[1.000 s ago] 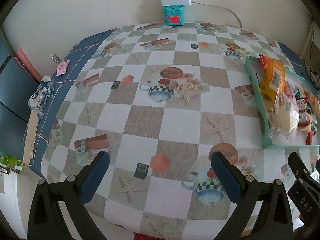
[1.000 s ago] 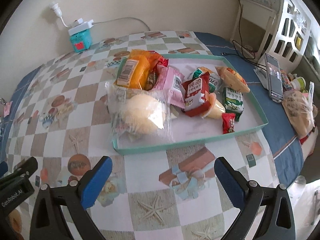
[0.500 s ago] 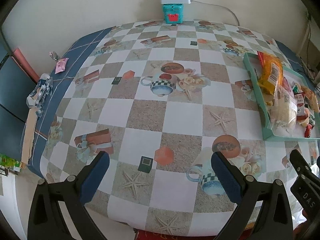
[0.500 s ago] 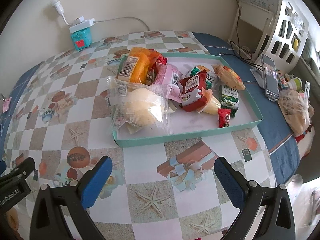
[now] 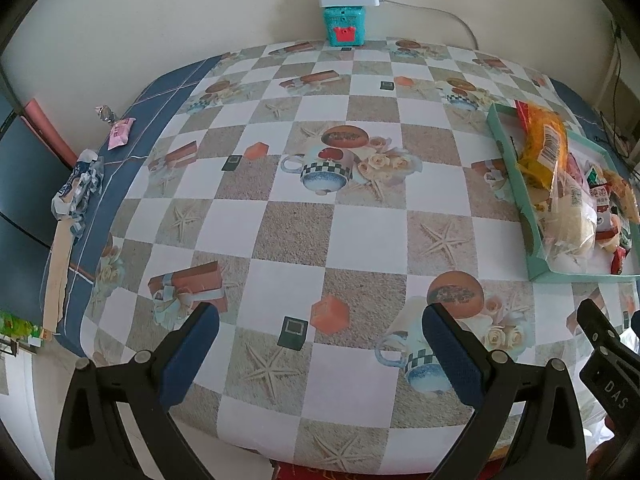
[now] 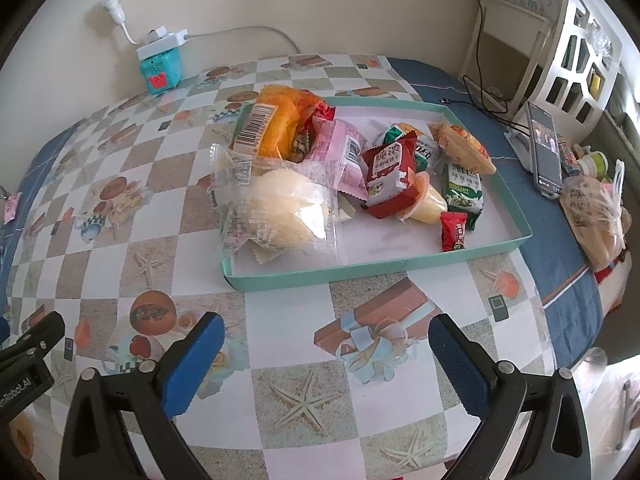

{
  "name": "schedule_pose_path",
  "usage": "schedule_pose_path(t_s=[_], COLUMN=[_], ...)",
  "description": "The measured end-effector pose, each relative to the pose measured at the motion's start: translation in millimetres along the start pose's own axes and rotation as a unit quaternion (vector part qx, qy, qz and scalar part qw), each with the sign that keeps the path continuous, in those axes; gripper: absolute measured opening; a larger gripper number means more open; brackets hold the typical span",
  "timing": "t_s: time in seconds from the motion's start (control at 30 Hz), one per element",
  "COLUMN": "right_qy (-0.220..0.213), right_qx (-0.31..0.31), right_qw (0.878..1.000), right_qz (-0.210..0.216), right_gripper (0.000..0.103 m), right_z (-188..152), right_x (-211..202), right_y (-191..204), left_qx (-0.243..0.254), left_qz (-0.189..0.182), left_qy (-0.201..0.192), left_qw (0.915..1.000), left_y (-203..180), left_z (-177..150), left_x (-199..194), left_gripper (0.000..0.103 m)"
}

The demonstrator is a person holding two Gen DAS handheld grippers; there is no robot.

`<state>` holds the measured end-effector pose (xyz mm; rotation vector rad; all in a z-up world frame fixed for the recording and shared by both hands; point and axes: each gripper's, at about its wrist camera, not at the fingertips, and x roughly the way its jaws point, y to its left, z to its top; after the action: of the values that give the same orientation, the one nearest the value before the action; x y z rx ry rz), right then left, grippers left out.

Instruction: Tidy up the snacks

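Note:
A teal tray (image 6: 360,270) sits on the checkered tablecloth and holds several snacks: a clear bag with a pale bun (image 6: 276,204), an orange packet (image 6: 272,128), a pink packet (image 6: 340,148), a red packet (image 6: 388,172), a green biscuit packet (image 6: 462,192) and a small red candy (image 6: 454,232). The tray also shows at the right of the left wrist view (image 5: 536,268). My right gripper (image 6: 326,354) is open and empty, near the table's front edge, short of the tray. My left gripper (image 5: 320,346) is open and empty over the bare cloth, left of the tray.
A teal box with a white power strip (image 5: 344,20) stands at the back wall. A small pink packet (image 5: 120,136) and crumpled wrapper (image 5: 78,188) lie on the left blue border. A phone on a stand (image 6: 542,148), cables and a bagged item (image 6: 596,216) lie right of the tray.
Both grippers have pulled back toward the table's front edge, so the tray and table look farther away. Both stay open and empty.

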<state>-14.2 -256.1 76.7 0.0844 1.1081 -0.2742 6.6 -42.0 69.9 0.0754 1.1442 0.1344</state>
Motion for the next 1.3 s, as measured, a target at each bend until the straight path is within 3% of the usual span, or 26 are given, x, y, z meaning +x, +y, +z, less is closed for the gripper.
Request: schedule_pose_path(t_s=[1.3], right_qy=[0.006], right_qx=[-0.008], right_qw=[1.000], right_qz=[-0.005], right_gripper=[0.103], right_z=[3.8], right_x=[8.0], right_y=[3.6], left_qx=[-0.008], left_qz=[-0.009], left_qy=[0.003], left_qw=[0.9999], left_y=[4.0], left_z=[6.6], left_x=[3.3], left_gripper=[0.101])
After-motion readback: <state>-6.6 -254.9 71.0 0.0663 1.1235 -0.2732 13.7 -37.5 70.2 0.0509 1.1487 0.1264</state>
